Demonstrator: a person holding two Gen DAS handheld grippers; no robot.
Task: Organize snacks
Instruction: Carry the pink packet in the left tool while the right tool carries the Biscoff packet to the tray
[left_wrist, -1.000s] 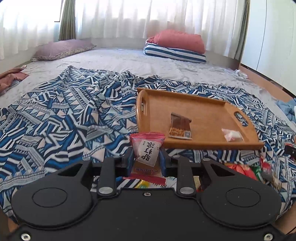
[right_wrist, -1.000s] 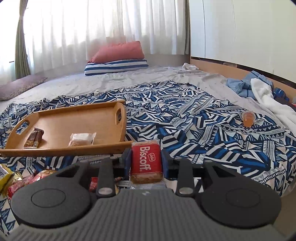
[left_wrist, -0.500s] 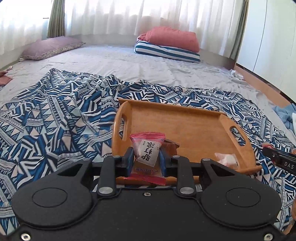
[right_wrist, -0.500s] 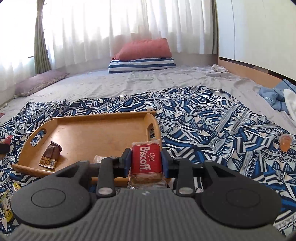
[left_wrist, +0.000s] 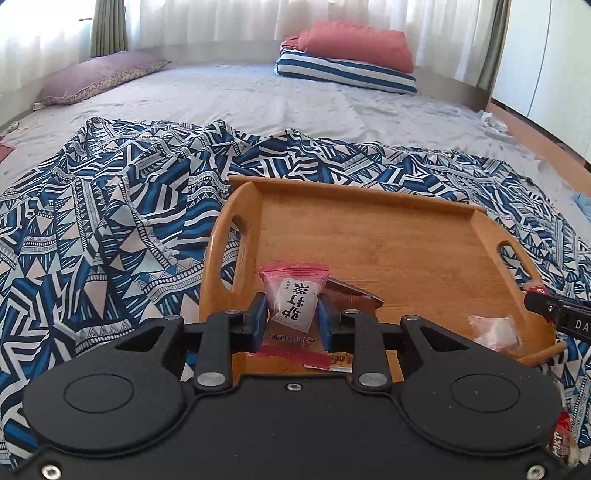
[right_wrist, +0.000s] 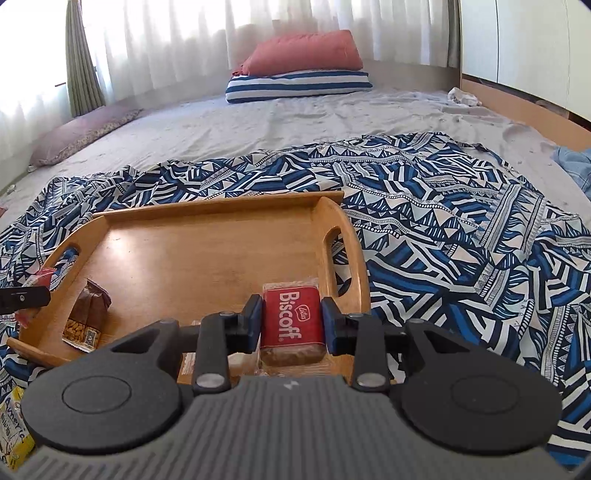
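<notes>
The left hand-held gripper is clamped narrowly on a pink-and-white sealed snack packet, held above the near left corner of the rimmed wooden tray. The right hand-held gripper grips a red Biscoff biscuit pack over the tray's near right corner. On the tray lie a brown nut bar wrapper and a small clear candy packet. The tray rests on a blue-and-white patterned blanket on the bed.

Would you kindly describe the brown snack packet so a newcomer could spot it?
On the patterned blanket sits a wooden tray. The brown packet lies at its near left corner, beside the handle slot. Unlike the red Biscoff pack, it shows nuts and a QR code.
</notes>
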